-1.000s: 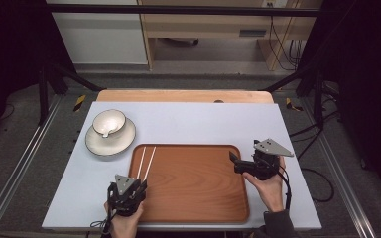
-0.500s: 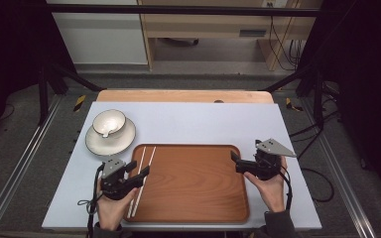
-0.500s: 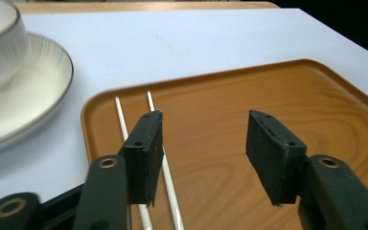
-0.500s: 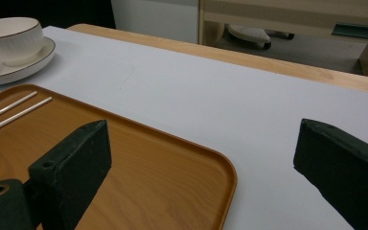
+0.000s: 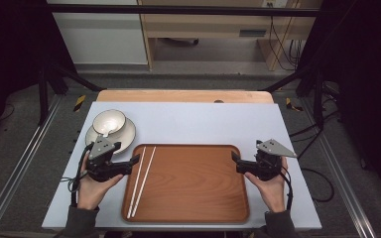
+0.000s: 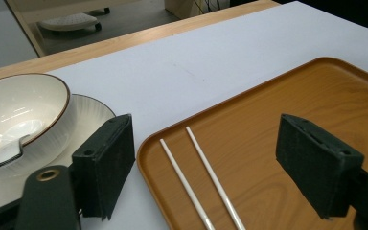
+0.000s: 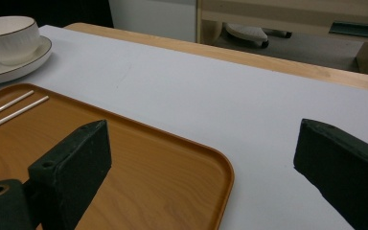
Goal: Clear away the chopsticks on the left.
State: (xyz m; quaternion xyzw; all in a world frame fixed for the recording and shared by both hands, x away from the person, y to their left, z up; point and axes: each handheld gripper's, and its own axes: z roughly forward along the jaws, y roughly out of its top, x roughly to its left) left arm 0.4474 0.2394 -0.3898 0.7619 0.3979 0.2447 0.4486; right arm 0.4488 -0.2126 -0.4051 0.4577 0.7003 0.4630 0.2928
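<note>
White tabletop, left hand-held gripper (image 5: pixel 135 159) just opened wide, empty, beside chopsticks (image 5: pixel 141 180) on tray (image 5: pixel 198 208)

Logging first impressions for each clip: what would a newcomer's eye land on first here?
Likely the brown tray in the middle of the pale table, with two white chopsticks lying side by side along its left edge. Next, the white bowl on its plate at the far left, a spoon inside it. The left gripper and right gripper flank the tray, jaws open; the left's have just been opening, nothing between them.
</note>
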